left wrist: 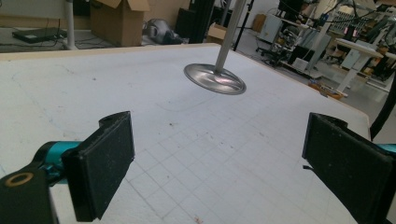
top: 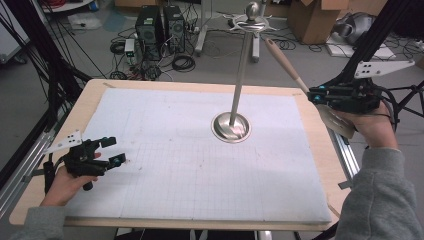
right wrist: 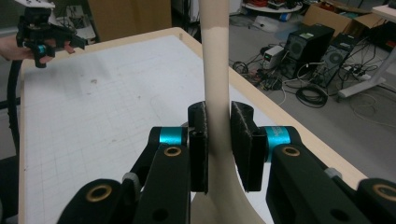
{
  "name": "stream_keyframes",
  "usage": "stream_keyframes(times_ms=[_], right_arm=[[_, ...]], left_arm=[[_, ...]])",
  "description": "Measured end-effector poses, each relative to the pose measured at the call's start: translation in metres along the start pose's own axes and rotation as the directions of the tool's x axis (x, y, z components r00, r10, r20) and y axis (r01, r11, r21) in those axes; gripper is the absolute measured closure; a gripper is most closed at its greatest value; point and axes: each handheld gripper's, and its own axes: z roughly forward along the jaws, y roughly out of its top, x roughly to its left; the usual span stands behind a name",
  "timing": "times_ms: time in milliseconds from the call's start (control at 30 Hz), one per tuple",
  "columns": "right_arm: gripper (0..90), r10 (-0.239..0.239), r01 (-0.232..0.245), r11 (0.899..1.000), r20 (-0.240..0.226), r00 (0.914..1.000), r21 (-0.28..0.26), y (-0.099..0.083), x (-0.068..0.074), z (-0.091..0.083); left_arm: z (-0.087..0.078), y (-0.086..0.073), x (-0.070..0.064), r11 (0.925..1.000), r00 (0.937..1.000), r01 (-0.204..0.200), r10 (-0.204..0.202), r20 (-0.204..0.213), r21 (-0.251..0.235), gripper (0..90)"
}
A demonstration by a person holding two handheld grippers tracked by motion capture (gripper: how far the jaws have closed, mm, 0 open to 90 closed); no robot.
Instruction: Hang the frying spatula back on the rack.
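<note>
High view: right gripper clamped on wooden spatula off table's right edge, beside metal stand, left gripper low over white mat, left gripper view: jaws wide apart, stand base ahead, right gripper view: jaws pinched on spatula neck.

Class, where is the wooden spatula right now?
In the high view, the wooden spatula is at the table's right edge, clamped in the right hand-held gripper.
</note>
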Motion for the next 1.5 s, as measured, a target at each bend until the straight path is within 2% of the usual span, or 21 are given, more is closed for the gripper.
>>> stream_keyframes(times_ms=[400,467,767,1000,1167,1500], right_arm=[[77.5,0.008,-0.008,0.999,0.010,0.9999,-0.043,0.000,-0.007,-0.008],[77.5,0.011,-0.011,0.999,0.001,0.9999,-0.043,0.001,-0.007,-0.010],[77.5,0.016,-0.015,0.999,0.020,0.9997,-0.051,0.005,-0.010,-0.015],[77.5,0.034,-0.033,0.997,0.014,0.9993,-0.066,0.006,-0.015,-0.016],[77.5,0.071,-0.071,0.995,-0.007,0.9975,-0.067,0.003,-0.020,-0.015],[77.5,0.077,-0.078,0.995,-0.024,0.9968,-0.066,0.003,-0.023,-0.011]], left_arm=[[0.000,-0.003,0.000,0.9999,1.0000,0.008,-0.008,-0.003,0.009,9.6],[-0.001,-0.003,0.001,0.9999,1.0000,0.009,-0.009,-0.001,0.008,9.6],[-0.002,-0.002,0.000,0.9999,0.9999,0.010,-0.010,0.002,0.005,9.6],[-0.002,-0.002,0.001,0.9999,0.9999,0.011,-0.011,0.002,0.006,9.6],[-0.003,-0.003,0.001,0.9999,0.9999,0.010,-0.010,-0.001,0.009,9.5],[-0.003,-0.003,0.001,0.9999,0.9999,0.009,-0.009,-0.007,0.013,9.6]])
